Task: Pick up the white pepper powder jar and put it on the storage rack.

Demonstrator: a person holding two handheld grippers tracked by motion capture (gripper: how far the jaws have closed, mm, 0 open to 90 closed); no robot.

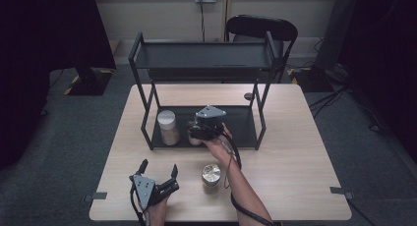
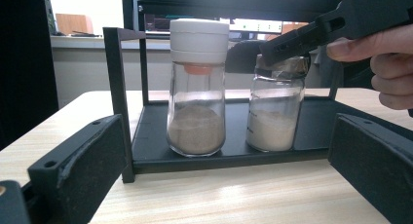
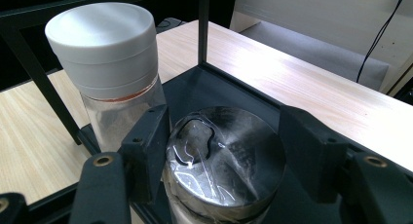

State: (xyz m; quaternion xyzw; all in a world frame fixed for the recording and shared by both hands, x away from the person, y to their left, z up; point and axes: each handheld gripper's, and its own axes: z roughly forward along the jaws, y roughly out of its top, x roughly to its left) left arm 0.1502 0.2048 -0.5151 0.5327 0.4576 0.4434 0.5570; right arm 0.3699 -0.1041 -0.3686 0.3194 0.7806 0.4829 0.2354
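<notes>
No writing can be read; near the desk's front edge the left gripper (image 1: 158,179) rests with jaws spread, holding nothing; farther, the right gripper (image 3: 221,151) pinches the silver-lidded jar (image 3: 225,160) on the rack's (image 1: 248,123) bottom shelf, just beside the white-lidded jar (image 3: 109,58).

The jar (image 2: 275,114) stands upright on the rack's (image 1: 248,124) bottom shelf, near its front edge, right of the white-capped jar (image 2: 197,87). Clear glass, pale powder inside (silver top, shiny).
</notes>
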